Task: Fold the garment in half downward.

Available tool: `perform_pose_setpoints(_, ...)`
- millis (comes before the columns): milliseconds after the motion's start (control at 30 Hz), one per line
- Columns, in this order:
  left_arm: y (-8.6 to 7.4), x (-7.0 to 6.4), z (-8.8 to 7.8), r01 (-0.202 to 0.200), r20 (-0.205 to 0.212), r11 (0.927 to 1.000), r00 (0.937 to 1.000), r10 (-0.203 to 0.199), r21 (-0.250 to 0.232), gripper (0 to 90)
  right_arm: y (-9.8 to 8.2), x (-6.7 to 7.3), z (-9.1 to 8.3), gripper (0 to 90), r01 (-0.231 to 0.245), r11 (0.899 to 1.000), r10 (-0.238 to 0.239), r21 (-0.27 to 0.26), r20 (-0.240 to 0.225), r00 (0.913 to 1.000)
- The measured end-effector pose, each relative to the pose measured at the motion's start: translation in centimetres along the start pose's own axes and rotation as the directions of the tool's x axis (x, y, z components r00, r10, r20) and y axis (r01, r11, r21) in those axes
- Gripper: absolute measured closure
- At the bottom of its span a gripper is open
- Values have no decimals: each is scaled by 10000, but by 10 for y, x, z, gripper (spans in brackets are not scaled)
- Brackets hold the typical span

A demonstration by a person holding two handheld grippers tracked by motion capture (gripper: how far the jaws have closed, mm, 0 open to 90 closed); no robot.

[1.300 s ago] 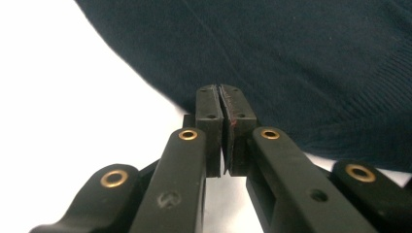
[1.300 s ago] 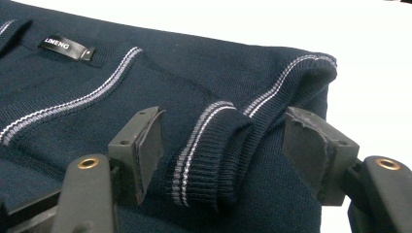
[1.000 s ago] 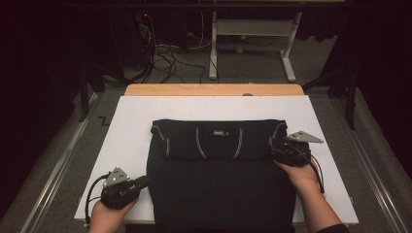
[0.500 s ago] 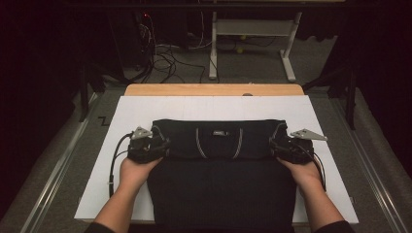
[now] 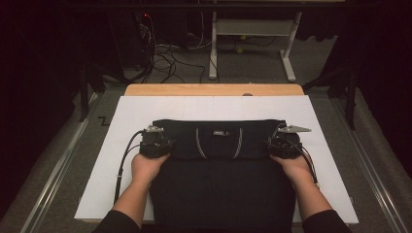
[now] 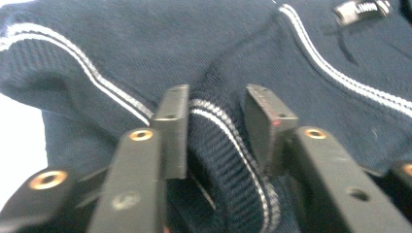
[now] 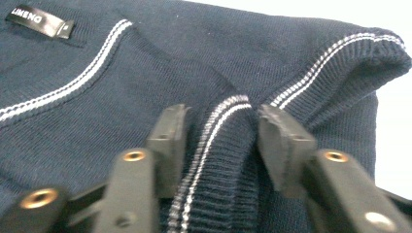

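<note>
Left gripper view, sweater cuff between tool jaws

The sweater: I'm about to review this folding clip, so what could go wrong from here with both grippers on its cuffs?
The left gripper has been closing on a striped ribbed cuff, but fabric bulges between the jaws, so it might slip. The right gripper has been closing on the other cuff likewise; uneven grips could skew the fold. The sweater overhangs the white board at the near edge and might slide off.
</note>
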State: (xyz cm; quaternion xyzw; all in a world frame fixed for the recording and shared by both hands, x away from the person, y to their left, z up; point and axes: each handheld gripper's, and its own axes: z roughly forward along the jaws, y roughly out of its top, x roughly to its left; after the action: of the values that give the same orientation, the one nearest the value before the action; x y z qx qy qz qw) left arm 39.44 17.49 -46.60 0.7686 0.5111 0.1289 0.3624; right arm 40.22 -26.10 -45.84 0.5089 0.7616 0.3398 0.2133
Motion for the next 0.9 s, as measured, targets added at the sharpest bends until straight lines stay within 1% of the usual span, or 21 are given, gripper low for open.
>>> perform_pose_setpoints(67,-3,-1,1,65,86,10000,9999,-64,-41,660,-1,1,-2,692,228,9997,-228,20,41,9997)
perform_pose_setpoints(100,-4,-2,1,39,27,10000,10000,-38,-81,673,-1,2,-3,724,290,9996,-290,16,7,9996)
perform_pose_setpoints(167,-5,-3,0,17,-9,9999,10000,-17,-156,699,-1,5,-5,764,432,9990,-433,-73,-45,9991)
perform_pose_setpoints(233,-5,-4,-3,-44,-62,9994,10000,42,-330,709,-1,7,-7,774,649,9977,-648,-180,46,9979)
perform_pose_setpoints(333,-4,-3,-9,-54,-49,9977,10000,51,-679,714,1,9,-11,776,657,9968,-655,-445,52,9978)
perform_pose_setpoints(433,-3,-3,-16,-60,67,9954,10000,67,-957,715,2,9,-17,776,676,9947,-674,-770,55,9977)
perform_pose_setpoints(467,-3,-3,-19,-88,117,9949,9999,100,-1007,715,3,9,-19,776,757,9935,-755,-854,55,9971)
perform_pose_setpoints(500,-4,-4,-22,-167,139,9942,9997,182,-1061,715,2,10,-22,776,715,9931,-717,-924,21,9974)
perform_pose_setpoints(533,-5,-5,-25,-296,132,9934,9994,312,-1107,715,2,10,-24,775,743,9921,-748,-1007,-8,9972)
perform_pose_setpoints(567,-7,-6,-28,-359,151,9921,9992,380,-1198,715,2,10,-27,776,761,9910,-768,-1099,-22,9970)
perform_pose_setpoints(667,-11,-8,-40,-380,330,9874,9985,435,-1534,715,-1,11,-37,776,820,9874,-835,-1351,-57,9965)
perform_pose_setpoints(700,-12,-10,-44,-452,363,9859,9980,517,-1612,715,-1,10,-40,775,838,9862,-859,-1427,-82,9963)
perform_pose_setpoints(900,-22,-19,-66,-629,599,9762,9952,768,-2078,715,-10,14,-61,775,852,9776,-937,-1926,-353,9950)
